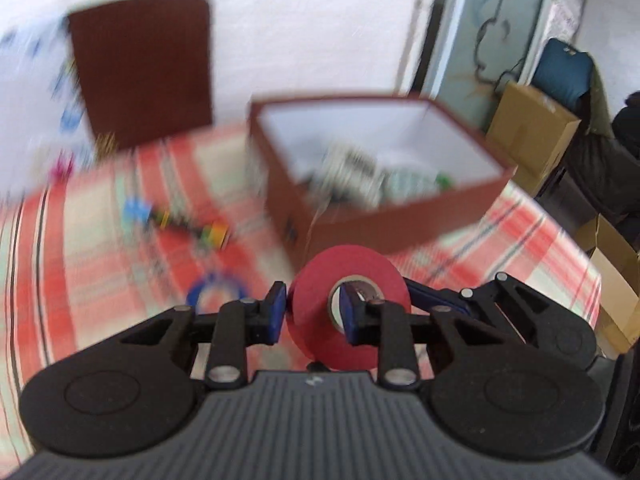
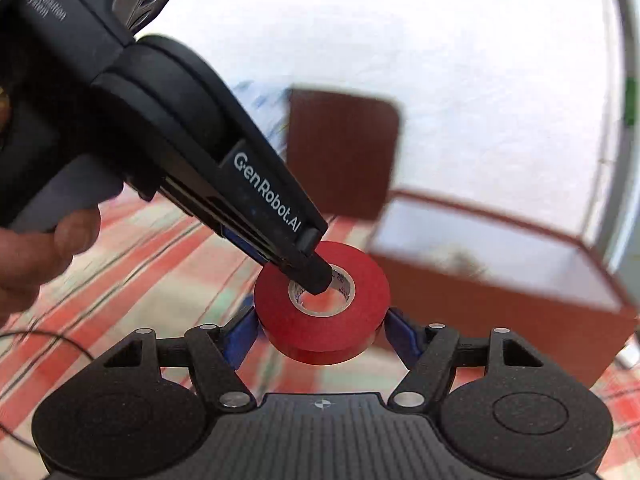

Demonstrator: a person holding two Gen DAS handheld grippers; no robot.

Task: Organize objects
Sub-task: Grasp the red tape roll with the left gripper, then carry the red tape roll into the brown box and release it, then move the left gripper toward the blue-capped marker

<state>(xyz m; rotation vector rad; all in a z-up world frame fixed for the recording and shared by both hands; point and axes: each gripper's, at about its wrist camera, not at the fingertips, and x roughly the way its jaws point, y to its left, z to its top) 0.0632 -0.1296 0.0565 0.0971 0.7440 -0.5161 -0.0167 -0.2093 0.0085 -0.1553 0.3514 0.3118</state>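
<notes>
Red tape roll (image 1: 347,304) is sitting in the left gripper (image 1: 314,312), pinched through its wall: one blue pad is pressing on the outer face, the other is reaching into the core. In the right wrist view the same roll (image 2: 322,304) is hanging above the plaid tablecloth (image 2: 168,248), with the left gripper's fingertip (image 2: 318,276) poking into the cardboard core from the upper left. Right gripper (image 2: 322,334) is bracketing the roll, its blue pads standing at either flank; whether they are actually touching it cannot be told. A hand (image 2: 36,248) is gripping the left tool's handle at the left edge. Far right of the roll, an open brown box (image 1: 380,168) with a white lining is holding blurred small items. Brown lid (image 1: 144,68) is leaning upright against the white wall at far left. Blurred coloured pieces (image 1: 180,224) and a blue ring (image 1: 218,292) are lying on the cloth, left of the box.
</notes>
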